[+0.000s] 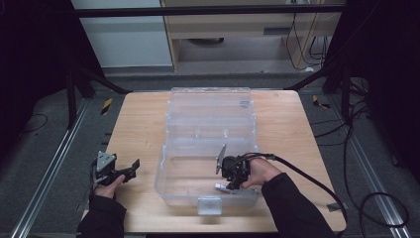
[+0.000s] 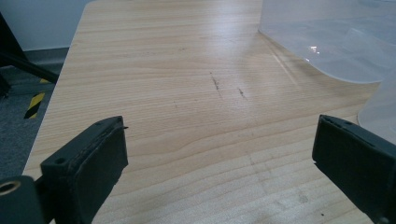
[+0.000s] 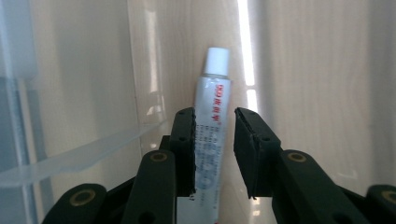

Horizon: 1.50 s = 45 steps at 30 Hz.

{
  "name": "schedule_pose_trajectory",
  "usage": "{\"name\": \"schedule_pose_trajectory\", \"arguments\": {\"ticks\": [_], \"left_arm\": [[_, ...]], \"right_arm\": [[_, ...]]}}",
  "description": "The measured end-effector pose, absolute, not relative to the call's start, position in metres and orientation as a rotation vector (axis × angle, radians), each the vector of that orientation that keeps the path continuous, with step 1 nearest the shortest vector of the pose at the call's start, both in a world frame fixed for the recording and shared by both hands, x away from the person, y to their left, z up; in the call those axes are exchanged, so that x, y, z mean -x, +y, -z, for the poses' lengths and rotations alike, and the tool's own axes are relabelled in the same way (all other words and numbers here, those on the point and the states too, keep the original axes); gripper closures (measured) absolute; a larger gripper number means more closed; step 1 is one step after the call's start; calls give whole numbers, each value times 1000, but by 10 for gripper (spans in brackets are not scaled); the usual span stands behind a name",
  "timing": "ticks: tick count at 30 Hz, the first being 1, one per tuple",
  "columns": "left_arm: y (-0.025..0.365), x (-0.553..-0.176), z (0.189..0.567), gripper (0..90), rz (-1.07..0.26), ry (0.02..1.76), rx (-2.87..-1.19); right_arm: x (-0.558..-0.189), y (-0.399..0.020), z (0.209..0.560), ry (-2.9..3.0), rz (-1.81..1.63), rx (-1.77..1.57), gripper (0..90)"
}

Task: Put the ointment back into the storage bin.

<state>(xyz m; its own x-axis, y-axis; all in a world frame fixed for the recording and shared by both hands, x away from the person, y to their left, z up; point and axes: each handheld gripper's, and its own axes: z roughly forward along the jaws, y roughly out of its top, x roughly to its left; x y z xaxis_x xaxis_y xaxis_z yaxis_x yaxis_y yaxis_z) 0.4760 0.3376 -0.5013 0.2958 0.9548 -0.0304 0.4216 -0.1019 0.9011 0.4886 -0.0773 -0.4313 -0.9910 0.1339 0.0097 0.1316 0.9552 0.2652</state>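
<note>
- Hanging inside the clear plastic box (image 1: 208, 171), the right tongs (image 3: 214, 140) have a white tube (image 3: 211, 126) between nearly closed jaws; one pad touches it, while a thin gap seems to show at the other, so whether the grip is firm is hard to say.
- Resting low over the bare bench (image 2: 187, 93) to the left of the box, the left tongs (image 2: 219, 154) stand wide open and hold nothing.
- The tube lies low in the box's front compartment, cap pointing away from the right tongs.
- The box's lid (image 1: 210, 106) is thrown back.
- By my judgement the tube is as good as delivered; letting go, withdrawing and perhaps closing the lid remain.
</note>
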Motion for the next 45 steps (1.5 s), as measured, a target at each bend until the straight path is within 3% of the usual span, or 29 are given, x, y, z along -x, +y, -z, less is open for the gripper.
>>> {"name": "schedule_pose_trajectory", "arguments": {"ticks": [12,14,23,33,45], "left_arm": [[337,-476,501,27,-763,1267,-1686],[338,-476,501,27,-762,1268,-1686],[337,-476,501,27,-763,1269,-1687],[337,-476,501,27,-762,1272,-1686],[336,-476,501,27,-771,1261,-1701]], "right_arm": [[-480,-119,390,2882,-767,-493,545],[-477,-127,385,2833,-827,-544,462],[-463,-167,374,2569,-1095,-754,241],[-453,-218,381,2260,-1253,-1029,190],[-466,-262,410,2076,-1197,-1263,156]]}}
